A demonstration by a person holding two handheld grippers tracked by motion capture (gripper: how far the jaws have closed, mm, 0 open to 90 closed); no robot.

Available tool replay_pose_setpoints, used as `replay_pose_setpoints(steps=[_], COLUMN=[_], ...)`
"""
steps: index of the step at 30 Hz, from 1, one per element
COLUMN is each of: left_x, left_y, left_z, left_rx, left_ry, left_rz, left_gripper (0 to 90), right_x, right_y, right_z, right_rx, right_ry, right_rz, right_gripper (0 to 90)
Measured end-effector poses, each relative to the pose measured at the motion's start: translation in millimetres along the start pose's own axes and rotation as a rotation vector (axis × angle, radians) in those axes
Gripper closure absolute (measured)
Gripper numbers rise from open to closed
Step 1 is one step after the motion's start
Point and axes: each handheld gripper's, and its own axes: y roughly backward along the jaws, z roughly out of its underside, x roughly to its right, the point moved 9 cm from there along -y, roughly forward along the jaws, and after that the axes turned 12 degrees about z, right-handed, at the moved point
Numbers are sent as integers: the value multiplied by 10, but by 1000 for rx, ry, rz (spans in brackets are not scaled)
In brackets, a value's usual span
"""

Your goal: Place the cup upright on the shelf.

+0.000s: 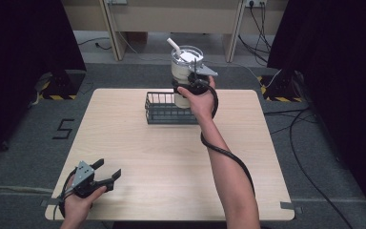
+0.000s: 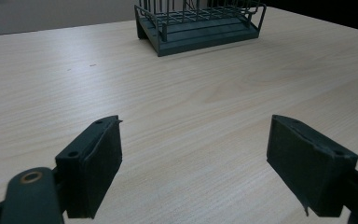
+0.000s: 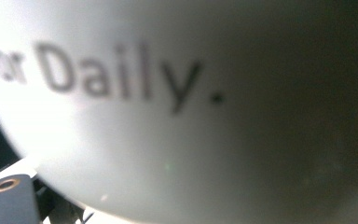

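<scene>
White plastic tumbler with straw (image 1: pixel 185 67) hangs over the dark wire basket (image 1: pixel 164 110), pinched in right gripper (image 1: pixel 192 86) jaws, seemingly for lowering in; left gripper (image 1: pixel 106 172) jaws spread, idle

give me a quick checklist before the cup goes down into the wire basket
1. Right tool has the cup: ok, it is closed around the white body, and the right gripper view is pressed up against the cup's printed wall.
2. Cup upright: ok, lid and straw on top, no obvious tilt.
3. Cup lined up over the wire basket: cannot tell, it hangs at the basket's right end, depth unclear.
4. Basket free inside: cannot tell for the right end; the part in the left gripper view looks bare.
5. Left tool out of the way: ok, open at the table's near left corner.
</scene>
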Motion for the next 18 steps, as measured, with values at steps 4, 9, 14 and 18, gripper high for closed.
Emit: replay_pose_setpoints(steps=[4,9,14,18], left_x=[0,0,-1,-2], left_y=[-3,-1,-2,-2], left_z=[1,-2,-2,-2], left_rx=[-2,1,1,1], left_ry=[-2,-2,-1,-1], left_rz=[0,0,1,2], left_gripper=[174,174,174,174], right_x=[-27,-42,-60,-72], right_y=[-67,-131,-184,-217], right_z=[-2,-7,16,41], right_rx=[-4,-7,-9,-16], right_ry=[-4,-9,-15,-13], right_rz=[-2,4,6,6], right_gripper=[102,102,102,101])
